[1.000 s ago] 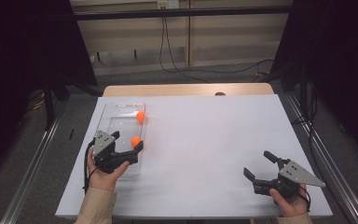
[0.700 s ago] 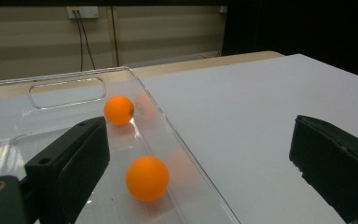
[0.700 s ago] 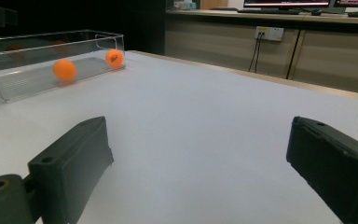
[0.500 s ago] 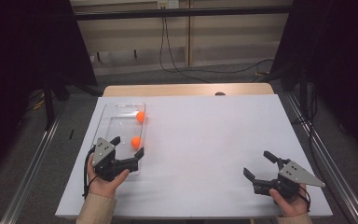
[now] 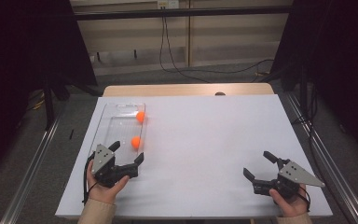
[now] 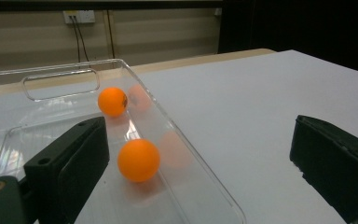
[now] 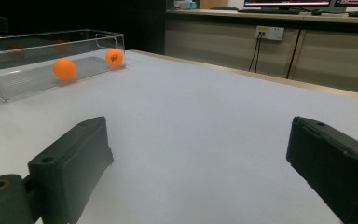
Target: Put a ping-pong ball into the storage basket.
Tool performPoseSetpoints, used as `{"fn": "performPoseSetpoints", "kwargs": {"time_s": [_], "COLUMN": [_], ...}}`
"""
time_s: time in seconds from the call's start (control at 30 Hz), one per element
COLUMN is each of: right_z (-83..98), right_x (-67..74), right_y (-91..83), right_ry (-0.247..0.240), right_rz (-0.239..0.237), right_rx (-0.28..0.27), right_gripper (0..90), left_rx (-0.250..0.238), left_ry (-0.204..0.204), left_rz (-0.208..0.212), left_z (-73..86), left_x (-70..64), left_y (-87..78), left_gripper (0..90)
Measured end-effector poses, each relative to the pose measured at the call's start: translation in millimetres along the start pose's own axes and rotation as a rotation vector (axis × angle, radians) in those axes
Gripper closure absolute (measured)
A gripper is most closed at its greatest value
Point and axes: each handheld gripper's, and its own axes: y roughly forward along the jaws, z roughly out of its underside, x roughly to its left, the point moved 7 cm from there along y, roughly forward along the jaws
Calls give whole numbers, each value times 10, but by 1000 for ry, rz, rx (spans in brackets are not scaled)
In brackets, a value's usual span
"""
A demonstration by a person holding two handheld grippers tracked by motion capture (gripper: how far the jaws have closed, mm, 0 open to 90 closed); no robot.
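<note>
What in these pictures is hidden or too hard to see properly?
- Print on the far orange ball: a dark mark in the left gripper view, too small to read.
- Near end of the clear tray: in the high view the left gripper covers it.
- Right gripper: in its own view both jaws are cut off by the bottom edge.

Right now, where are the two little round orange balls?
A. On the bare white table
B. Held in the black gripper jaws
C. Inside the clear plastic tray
C: both orange balls lie inside the clear plastic tray, while the left gripper and right gripper are open and hold nothing.
</note>
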Motion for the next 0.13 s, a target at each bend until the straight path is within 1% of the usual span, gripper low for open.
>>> {"fn": "performPoseSetpoints", "kwargs": {"time_s": [0.07, 0.13], "right_z": [-2, -1], "right_x": [0, 0], "right_y": [0, 1], "right_ry": [-2, -2], "right_rz": [1, 0], "right_rx": [-2, 0], "right_gripper": [55, 55], "left_rx": [-5, -6], "left_ry": [-8, -2], "left_rz": [2, -2], "left_z": [9, 11], "left_x": [7, 19], "left_y": [-7, -16], "left_gripper": [45, 45]}}
